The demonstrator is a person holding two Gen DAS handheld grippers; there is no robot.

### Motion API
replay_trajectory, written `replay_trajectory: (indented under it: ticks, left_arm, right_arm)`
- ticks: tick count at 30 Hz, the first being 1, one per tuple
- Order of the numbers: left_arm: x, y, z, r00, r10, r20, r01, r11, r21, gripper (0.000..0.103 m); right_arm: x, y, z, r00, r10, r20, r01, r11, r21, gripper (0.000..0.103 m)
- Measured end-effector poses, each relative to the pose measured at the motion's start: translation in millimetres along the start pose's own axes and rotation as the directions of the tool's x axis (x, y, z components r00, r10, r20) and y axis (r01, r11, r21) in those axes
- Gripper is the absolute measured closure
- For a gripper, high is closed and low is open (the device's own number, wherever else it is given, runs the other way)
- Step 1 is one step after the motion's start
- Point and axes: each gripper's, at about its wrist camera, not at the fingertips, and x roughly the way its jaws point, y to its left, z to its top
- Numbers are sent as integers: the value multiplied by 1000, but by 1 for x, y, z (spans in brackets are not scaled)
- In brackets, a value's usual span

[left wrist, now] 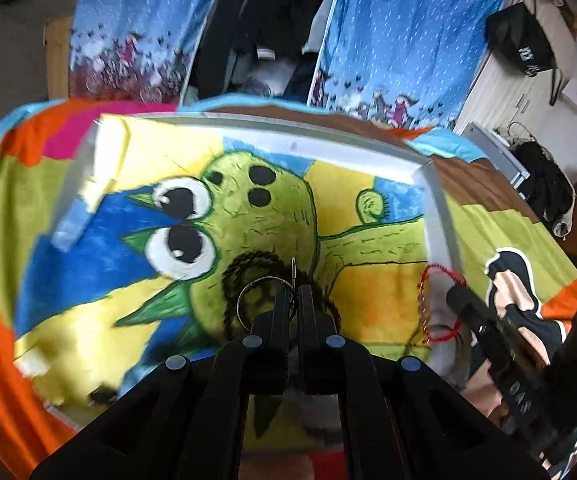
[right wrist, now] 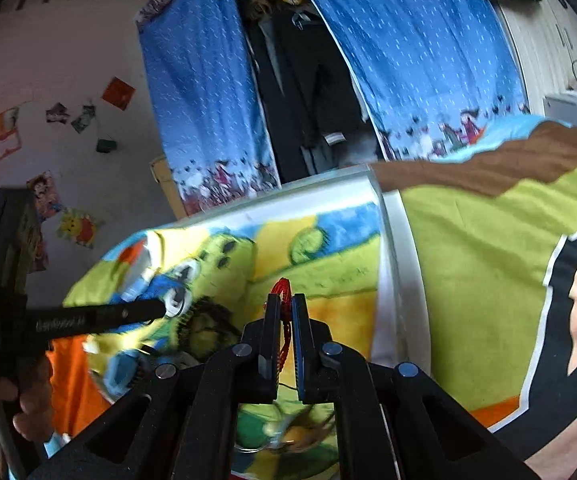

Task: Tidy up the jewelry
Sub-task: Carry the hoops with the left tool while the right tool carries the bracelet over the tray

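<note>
Between the fingers of the left gripper (left wrist: 294, 300), a metal ring (left wrist: 262, 300) sits clamped above the dark beaded necklace (left wrist: 248, 268). The right gripper (right wrist: 286, 312) pinches a red bracelet (right wrist: 284, 300) over the clear tray (right wrist: 392, 240); lower both slowly, placing them apart inside.

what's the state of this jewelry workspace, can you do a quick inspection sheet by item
surface: colourful cartoon-print blanket under a shallow clear plastic tray with a white rim
job's things: thin silver metal ring and dark braided cord necklace at the left gripper; red beaded bracelet in the right gripper
clutter: nothing seen on the blanket besides the jewelry
grippers: left gripper shut on the ring; right gripper shut on the bracelet
cables: thin wires by the far wall, well away from the work
surroundings: blue patterned curtains, dark hanging clothes between them, posters on the white wall
</note>
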Motion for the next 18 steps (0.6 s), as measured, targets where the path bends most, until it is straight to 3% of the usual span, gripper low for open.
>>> replay_trajectory:
  ticks: [9, 18]
  left_arm:
    - [32, 12, 2, 998, 4, -70, -7, 999, -35, 101]
    - [25, 11, 4, 993, 31, -115, -36, 998, -43, 100]
  right_arm:
    - [15, -9, -8, 999, -10, -51, 12, 1000, 26, 97]
    - [15, -7, -6, 997, -48, -65, 48, 999, -2, 96]
